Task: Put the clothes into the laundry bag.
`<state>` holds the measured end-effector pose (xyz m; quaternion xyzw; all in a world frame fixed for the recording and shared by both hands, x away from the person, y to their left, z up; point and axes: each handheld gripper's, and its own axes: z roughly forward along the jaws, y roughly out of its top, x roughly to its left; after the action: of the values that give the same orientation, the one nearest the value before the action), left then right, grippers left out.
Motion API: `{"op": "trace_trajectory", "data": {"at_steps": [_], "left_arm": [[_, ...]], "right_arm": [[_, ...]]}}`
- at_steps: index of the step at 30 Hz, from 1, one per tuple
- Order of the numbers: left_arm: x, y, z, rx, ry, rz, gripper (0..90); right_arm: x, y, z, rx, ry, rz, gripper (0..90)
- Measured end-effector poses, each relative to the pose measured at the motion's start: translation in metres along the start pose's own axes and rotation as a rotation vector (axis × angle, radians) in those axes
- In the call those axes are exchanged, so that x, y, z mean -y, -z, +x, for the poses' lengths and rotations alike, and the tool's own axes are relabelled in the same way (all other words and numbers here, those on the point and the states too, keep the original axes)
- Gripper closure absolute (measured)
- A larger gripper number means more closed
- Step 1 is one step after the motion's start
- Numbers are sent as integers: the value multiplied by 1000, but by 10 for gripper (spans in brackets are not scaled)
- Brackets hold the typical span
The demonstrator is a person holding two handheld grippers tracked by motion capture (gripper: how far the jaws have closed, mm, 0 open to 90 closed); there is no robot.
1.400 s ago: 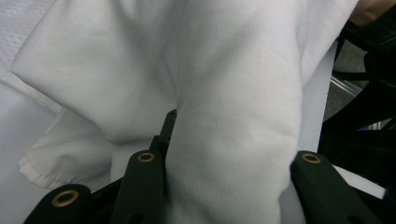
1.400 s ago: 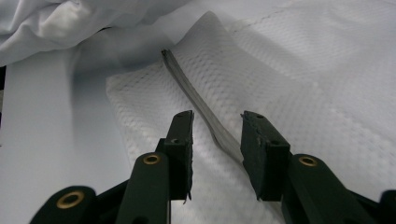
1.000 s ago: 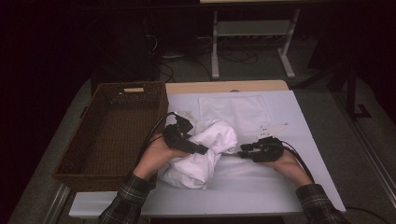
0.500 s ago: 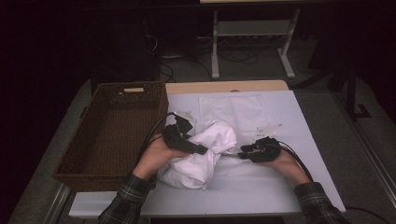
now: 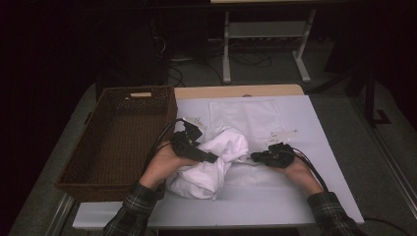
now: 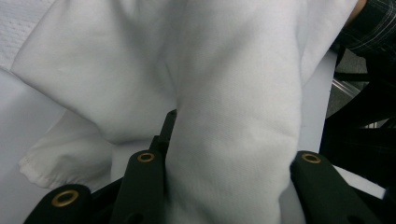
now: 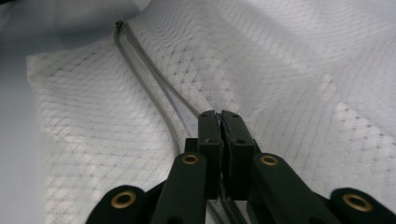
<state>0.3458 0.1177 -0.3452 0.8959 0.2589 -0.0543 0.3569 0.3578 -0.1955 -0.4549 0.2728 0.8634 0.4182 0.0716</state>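
Fingers of my right gripper have just closed on the mesh bag's zipper cord on the surface, while my left gripper grips the bunched white garment, readying bagging.

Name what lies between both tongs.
High view: bunched white garment, gripped by left tongs; right tongs just closed on a grey cord.
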Motion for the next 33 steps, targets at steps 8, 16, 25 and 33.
{"op": "trace_trajectory", "data": {"at_steps": [8,16,25,33], "left_arm": [[0,0,0,0,-2,1,610],[0,2,0,-3,-3,1,610],[-1,0,-4,0,-15,8,610],[-8,-14,-19,18,-67,37,610]], "right_arm": [[-11,6,-7,16,-24,-55,875],[-32,4,-17,19,-48,-142,881],[-53,-3,-23,38,-55,-191,881],[-57,9,-23,36,-57,-216,881]]}}
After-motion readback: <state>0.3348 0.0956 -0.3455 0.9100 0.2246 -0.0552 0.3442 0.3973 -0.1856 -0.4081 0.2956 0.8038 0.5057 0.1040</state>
